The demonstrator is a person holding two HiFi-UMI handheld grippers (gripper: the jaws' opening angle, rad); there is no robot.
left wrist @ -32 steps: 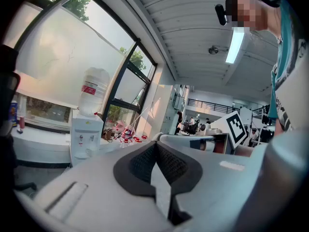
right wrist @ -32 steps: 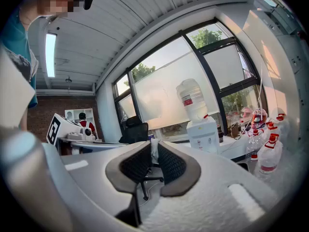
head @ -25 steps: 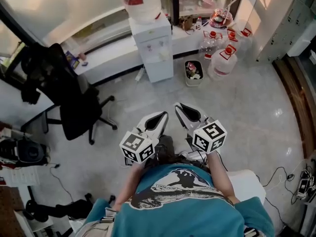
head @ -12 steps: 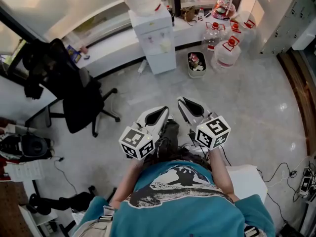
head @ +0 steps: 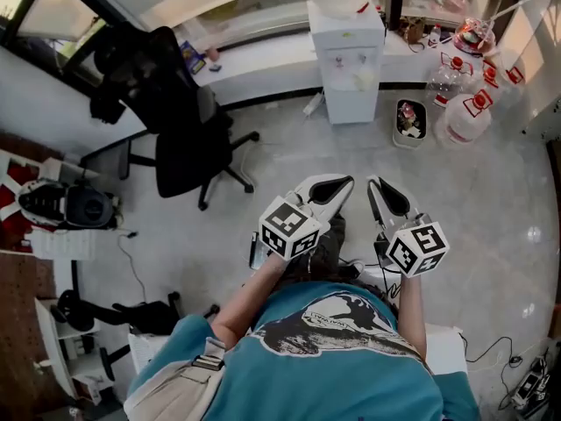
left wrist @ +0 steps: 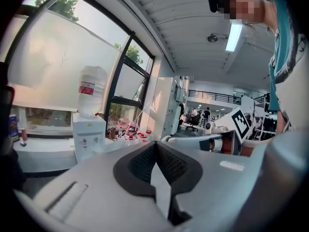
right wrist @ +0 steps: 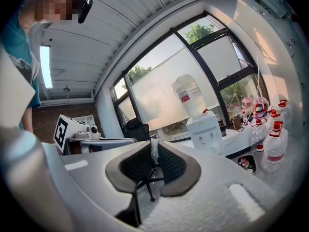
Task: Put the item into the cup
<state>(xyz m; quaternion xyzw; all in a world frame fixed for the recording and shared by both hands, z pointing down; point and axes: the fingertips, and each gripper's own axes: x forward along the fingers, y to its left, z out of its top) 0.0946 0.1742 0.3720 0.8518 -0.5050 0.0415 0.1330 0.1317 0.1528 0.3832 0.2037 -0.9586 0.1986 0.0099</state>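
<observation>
I see no cup in any view. In the head view both grippers are held close together in front of the person's body, above the grey floor. My right gripper (head: 379, 185) (right wrist: 153, 151) is shut on a thin pale item (right wrist: 154, 150) that stands upright between the pad tips. I cannot tell what the item is. My left gripper (head: 337, 182) (left wrist: 156, 146) is shut, its pads meeting at the tip with nothing between them. Both point roughly level toward the window side of the room.
A white water dispenser (head: 348, 55) stands against the far ledge, with a small bin (head: 409, 123) and large water bottles (head: 465, 112) to its right. A black office chair (head: 180, 130) stands left of the grippers beside a white desk (head: 53, 121). Cables lie at lower right.
The head view has swung left: the chair, dispenser and bottles have slid right in the picture. Both grippers stay side by side in front of the body, with their jaws as before.
</observation>
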